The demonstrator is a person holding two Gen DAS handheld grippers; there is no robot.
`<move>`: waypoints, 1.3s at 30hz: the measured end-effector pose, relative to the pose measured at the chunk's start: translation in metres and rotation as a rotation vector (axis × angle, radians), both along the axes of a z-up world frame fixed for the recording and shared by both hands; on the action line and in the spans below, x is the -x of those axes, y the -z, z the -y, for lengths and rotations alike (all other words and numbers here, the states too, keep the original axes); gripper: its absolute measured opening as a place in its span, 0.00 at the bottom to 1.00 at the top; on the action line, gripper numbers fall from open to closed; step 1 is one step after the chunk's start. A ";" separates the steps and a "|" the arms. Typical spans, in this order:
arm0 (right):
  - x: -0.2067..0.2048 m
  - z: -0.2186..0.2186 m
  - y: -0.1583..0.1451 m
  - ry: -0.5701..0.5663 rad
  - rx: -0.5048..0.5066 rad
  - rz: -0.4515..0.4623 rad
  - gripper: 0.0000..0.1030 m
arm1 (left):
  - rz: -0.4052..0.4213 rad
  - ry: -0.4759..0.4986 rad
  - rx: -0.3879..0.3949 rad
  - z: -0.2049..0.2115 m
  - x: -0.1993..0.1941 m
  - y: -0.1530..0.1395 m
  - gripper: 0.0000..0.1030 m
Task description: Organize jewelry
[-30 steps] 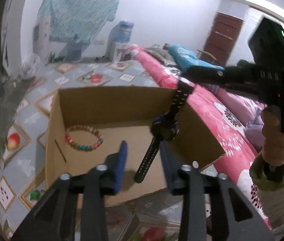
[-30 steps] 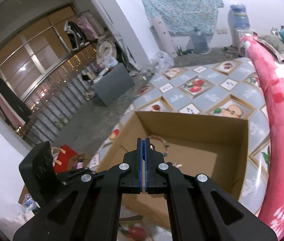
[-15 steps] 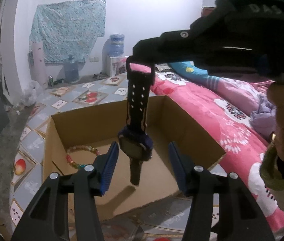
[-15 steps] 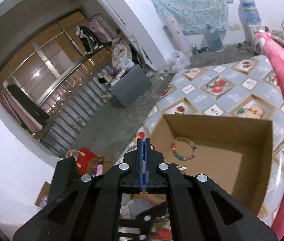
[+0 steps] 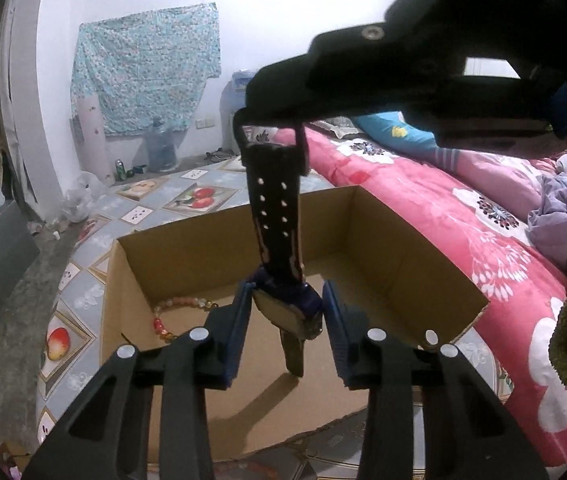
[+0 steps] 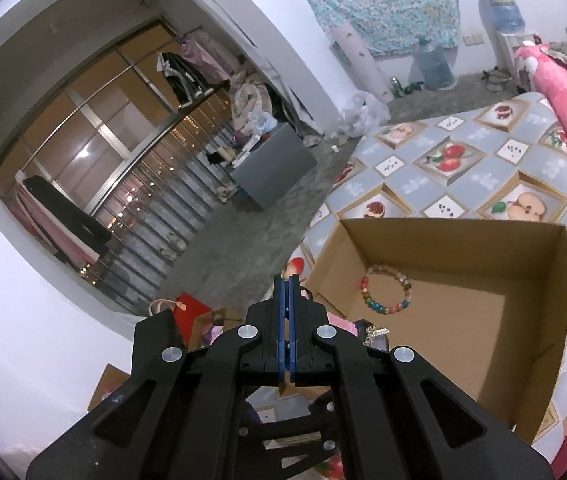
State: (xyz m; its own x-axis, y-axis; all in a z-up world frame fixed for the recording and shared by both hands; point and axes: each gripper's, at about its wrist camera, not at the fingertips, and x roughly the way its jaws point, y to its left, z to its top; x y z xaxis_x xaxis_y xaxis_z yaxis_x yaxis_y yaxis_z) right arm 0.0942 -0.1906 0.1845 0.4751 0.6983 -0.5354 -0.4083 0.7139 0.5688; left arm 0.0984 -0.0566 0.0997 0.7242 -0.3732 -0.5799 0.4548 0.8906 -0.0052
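A black wristwatch (image 5: 279, 240) hangs by its strap end from my right gripper (image 5: 271, 120), which is shut on it above an open cardboard box (image 5: 403, 256). The watch face hangs between the blue pads of my open left gripper (image 5: 286, 320), close to both; I cannot tell if they touch. A multicoloured bead bracelet (image 5: 163, 316) lies on the box floor at the left; it also shows in the right wrist view (image 6: 385, 290). In the right wrist view my right gripper (image 6: 286, 284) has its pads pressed together; the watch is hidden below it.
The box (image 6: 523, 320) sits on a fruit-patterned mat (image 6: 443, 160). A pink floral bed (image 5: 463, 216) runs along the right. A grey box (image 6: 275, 168) and clutter lie on the concrete floor at the left. A red bag (image 6: 187, 308) lies below the right gripper.
The right gripper has lifted the watch higher and brought it nearer the left gripper. The watch face now hangs between the left pads, which have drawn closer around it.
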 end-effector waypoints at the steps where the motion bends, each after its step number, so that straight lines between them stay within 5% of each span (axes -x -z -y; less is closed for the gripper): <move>1: 0.000 0.001 0.001 0.005 -0.002 0.000 0.00 | -0.003 0.006 -0.003 0.001 0.000 0.001 0.24; 13: 0.007 0.014 0.003 0.028 -0.019 0.015 0.01 | 0.021 0.010 -0.034 0.005 0.001 0.002 0.16; 16: 0.006 0.018 0.003 0.032 -0.023 0.011 0.08 | 0.005 0.015 -0.012 0.003 0.000 0.003 0.15; 18: 0.006 0.021 0.002 0.043 -0.013 0.026 0.24 | -0.005 0.014 0.004 0.001 -0.002 0.002 0.15; 21: 0.007 0.031 0.003 0.061 -0.016 0.041 0.30 | -0.036 0.011 0.051 -0.004 -0.007 0.000 0.15; 33: 0.007 0.078 0.045 0.158 -0.063 -0.073 0.31 | -0.112 0.005 0.155 -0.019 -0.017 0.001 0.13; 39: 0.018 0.090 0.047 0.180 -0.079 -0.054 0.29 | -0.133 -0.002 0.183 -0.023 -0.019 -0.001 0.13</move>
